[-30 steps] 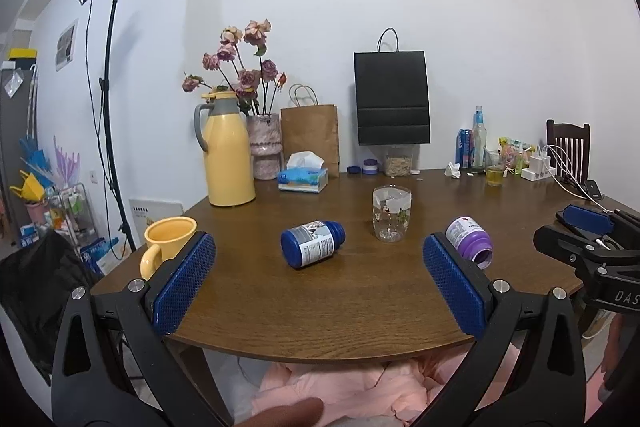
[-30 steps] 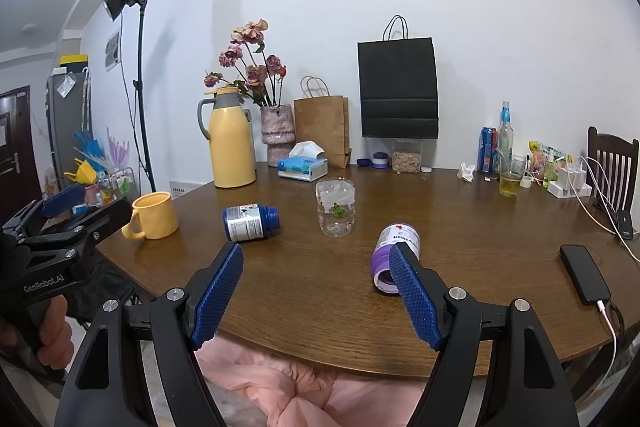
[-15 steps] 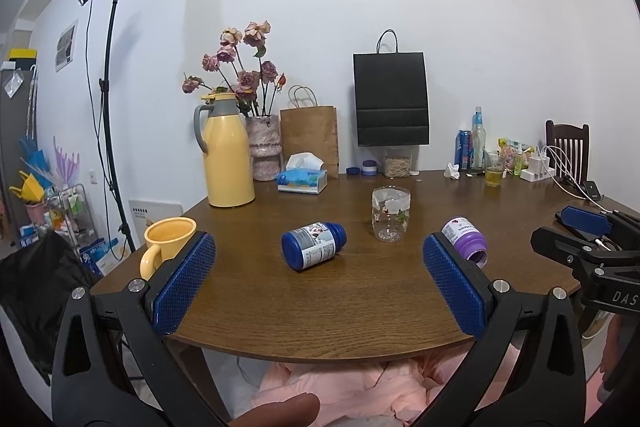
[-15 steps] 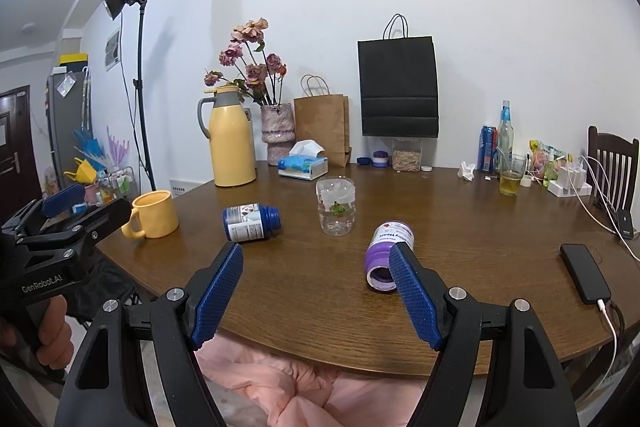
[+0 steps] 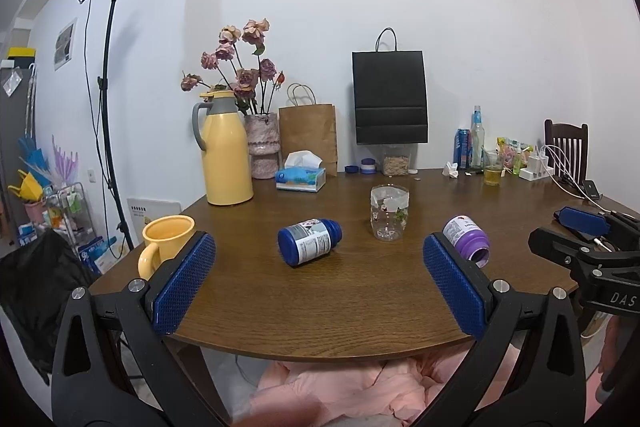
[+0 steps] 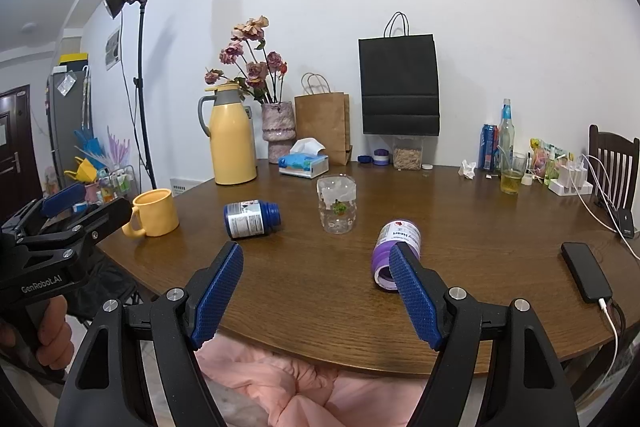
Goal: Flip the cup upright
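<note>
- My left tool (image 5: 318, 238) is spread wide with nothing between its blue pads. It hangs at the near edge of the tabletop (image 5: 320, 303), low in the frame. I think it waits wide so a cup can fit in.
- My right tool (image 6: 316, 247) is spread wide too and holds nothing. It waits at the same near edge, side by side with the other one.
- A pink cloth (image 5: 360, 387) lies under the edge, at the very bottom of the frame.
- A purple bottle (image 6: 396, 241) lies on its side just past my right tool's right pad. It is not touching the pad, as far as I can tell.
- A blue bottle (image 5: 310, 241) lies on its side in the middle of the frame.
- A yellow mug (image 5: 168, 239) stands at the left with its open mouth up, so it needs no flip.
- The clear cup (image 5: 389, 213) stands on its end a little right of the middle, past both bottles and well apart from both tools. It is see-through, so I cannot tell whether its mouth is up or down. Mouth down would mean the flip is still to do. Mouth up would mean it already stands right.
- Far back stand a yellow flask (image 5: 226, 151), a tissue box (image 5: 301, 177) and a black bag (image 5: 390, 99). They are out of the way by the wall.
</note>
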